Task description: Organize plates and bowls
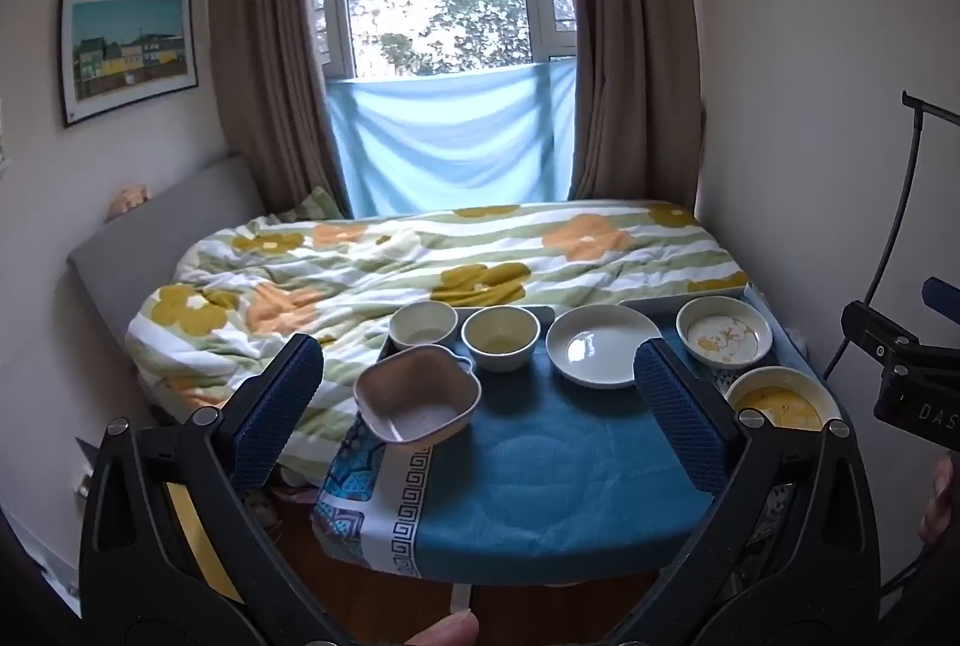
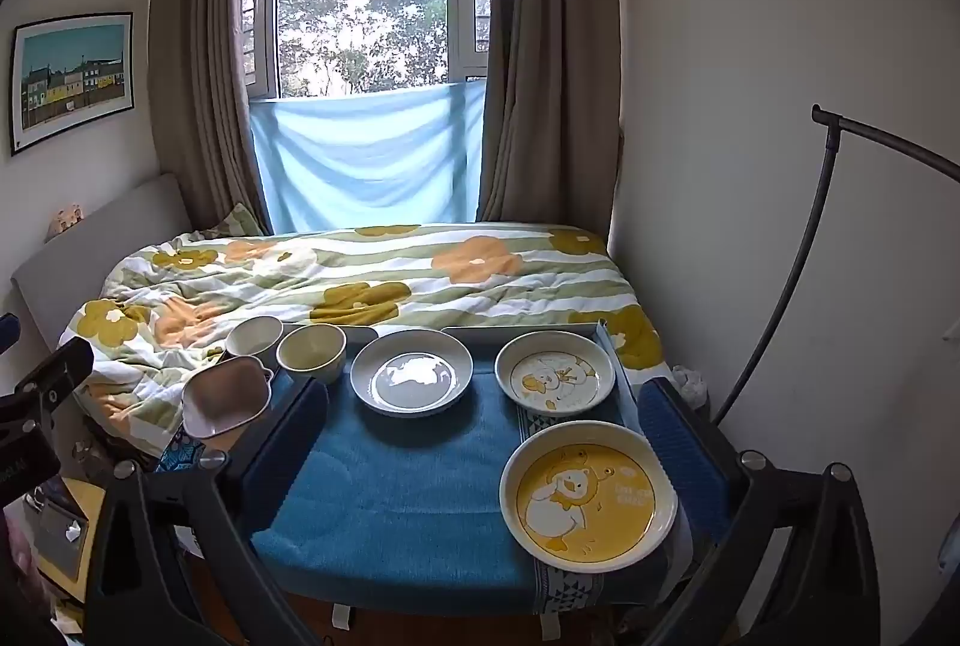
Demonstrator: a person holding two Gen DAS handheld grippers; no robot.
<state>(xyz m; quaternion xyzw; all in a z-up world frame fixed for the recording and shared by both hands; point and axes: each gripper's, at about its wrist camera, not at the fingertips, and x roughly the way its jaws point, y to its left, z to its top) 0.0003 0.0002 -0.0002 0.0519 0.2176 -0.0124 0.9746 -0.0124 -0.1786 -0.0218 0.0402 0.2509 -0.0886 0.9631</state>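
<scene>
We are holding the left claw [image 1: 477, 394] and right claw [image 2: 483, 430] wide apart, empty, over the table [image 2: 408, 496], the yellow duck plate [image 2: 588, 496] lying lower right.

Left claw's finger [image 1: 678, 406] hides part of the yellow plate [image 1: 780, 400]; square bowl's [image 2: 225, 397] base is hidden.

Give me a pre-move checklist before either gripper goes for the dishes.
1. Left gripper open, nothing held: ok.
2. Right gripper open, nothing held: ok.
3. Pink square bowl fully on the blue cloth: not ok, it overhangs the left edge.
4. Yellow duck plate reachable, nothing on top: ok.
5. Grey plate and white duck plate apart, not stacked: ok.
6. Two round bowls upright; whether they hold anything: cannot tell.
</scene>
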